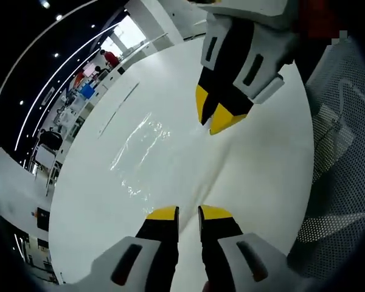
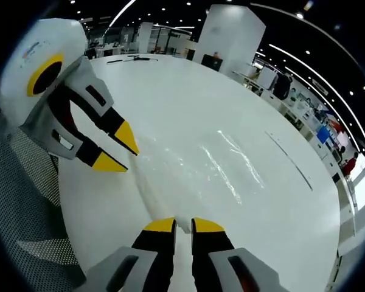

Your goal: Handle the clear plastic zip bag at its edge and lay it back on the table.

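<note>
Both tools — left tool (image 1: 188, 212), right tool (image 2: 184, 225) — nearly closed over unlabelled zip bag (image 1: 140, 152) on table (image 1: 261, 176).

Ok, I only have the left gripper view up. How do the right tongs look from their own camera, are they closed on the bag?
Observer: In the right gripper view the right tongs show a narrow gap. A raised crease of the clear bag runs up to them, but I can't tell if film is pinched.
Operator: And my left tongs from outside?
Observer: The left tongs sit low by the bag's edge, tips slightly apart.
Operator: Anything else on the table?
Observer: Dark items lie at the far end of the table, well away from the bag.
</note>
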`<action>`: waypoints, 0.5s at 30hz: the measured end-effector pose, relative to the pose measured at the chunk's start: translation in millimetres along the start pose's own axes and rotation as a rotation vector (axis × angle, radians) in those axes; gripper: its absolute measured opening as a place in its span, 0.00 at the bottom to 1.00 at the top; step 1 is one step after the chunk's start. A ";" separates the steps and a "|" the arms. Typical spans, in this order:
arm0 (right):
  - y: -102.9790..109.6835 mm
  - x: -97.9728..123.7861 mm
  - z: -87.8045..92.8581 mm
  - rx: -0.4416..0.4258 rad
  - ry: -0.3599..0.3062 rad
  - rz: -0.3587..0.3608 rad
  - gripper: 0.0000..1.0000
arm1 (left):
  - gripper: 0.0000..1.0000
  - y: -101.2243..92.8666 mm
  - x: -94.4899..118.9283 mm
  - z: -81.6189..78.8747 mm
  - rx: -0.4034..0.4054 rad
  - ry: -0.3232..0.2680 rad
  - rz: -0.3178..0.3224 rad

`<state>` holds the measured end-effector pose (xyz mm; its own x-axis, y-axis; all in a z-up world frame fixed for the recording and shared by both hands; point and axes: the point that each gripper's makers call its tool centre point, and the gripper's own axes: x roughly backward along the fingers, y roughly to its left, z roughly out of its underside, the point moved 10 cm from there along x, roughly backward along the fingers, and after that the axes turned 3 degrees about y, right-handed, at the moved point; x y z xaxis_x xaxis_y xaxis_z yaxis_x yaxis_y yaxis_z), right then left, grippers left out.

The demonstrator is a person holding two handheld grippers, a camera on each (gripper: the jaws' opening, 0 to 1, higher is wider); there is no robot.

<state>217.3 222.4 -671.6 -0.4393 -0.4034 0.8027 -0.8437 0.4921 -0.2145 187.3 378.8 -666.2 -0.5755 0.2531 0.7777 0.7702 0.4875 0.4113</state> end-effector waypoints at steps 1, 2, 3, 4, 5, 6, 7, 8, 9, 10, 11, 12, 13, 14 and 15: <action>-1.0 -1.2 2.9 -0.006 0.006 -0.002 0.08 | 0.12 0.6 2.4 1.4 0.016 -0.003 0.002; -1.5 -0.7 4.9 -0.011 0.010 -0.001 0.08 | 0.14 1.2 4.1 3.2 0.038 -0.010 0.002; -2.0 -0.1 6.7 -0.019 0.012 0.000 0.09 | 0.14 2.4 5.9 5.4 0.059 -0.011 -0.001; -2.2 1.1 8.8 -0.027 0.014 -0.002 0.10 | 0.15 4.6 8.8 8.9 0.084 -0.007 -0.010; -1.7 2.4 10.1 -0.031 0.014 0.001 0.11 | 0.16 5.9 10.1 11.8 0.115 -0.005 -0.012; -1.5 4.2 12.1 -0.035 0.016 0.007 0.12 | 0.18 7.6 11.7 15.9 0.167 -0.010 -0.003; -2.2 5.1 13.2 -0.038 0.018 0.010 0.13 | 0.19 9.2 13.0 19.0 0.197 -0.009 -0.002; -2.6 6.4 15.0 -0.048 0.021 0.014 0.13 | 0.19 11.7 14.5 23.5 0.226 -0.005 -0.005; -3.0 7.2 16.6 -0.058 0.021 0.016 0.14 | 0.20 13.3 16.0 26.3 0.243 -0.004 -0.009; -3.4 8.3 18.8 -0.077 0.023 0.018 0.15 | 0.21 14.9 17.3 30.4 0.264 -0.003 -0.009; -4.0 7.2 19.6 -0.086 0.026 0.018 0.15 | 0.21 15.4 17.9 31.5 0.271 -0.004 -0.008; -4.2 7.5 20.6 -0.092 0.024 0.023 0.16 | 0.22 16.2 19.2 33.8 0.284 -0.008 -0.008; -3.7 8.1 21.1 -0.096 0.024 0.025 0.16 | 0.22 17.1 21.0 37.4 0.300 -0.008 -0.011; -3.2 9.8 21.9 -0.113 0.016 0.027 0.16 | 0.23 17.8 21.5 40.2 0.317 -0.008 -0.011; -3.0 11.1 22.0 -0.124 0.010 0.027 0.17 | 0.24 19.0 21.6 44.7 0.350 -0.014 -0.010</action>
<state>208.1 199.5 -674.4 -0.4578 -0.3810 0.8033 -0.7866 0.5946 -0.1662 177.3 430.9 -662.8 -0.5883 0.2571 0.7667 0.6250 0.7462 0.2293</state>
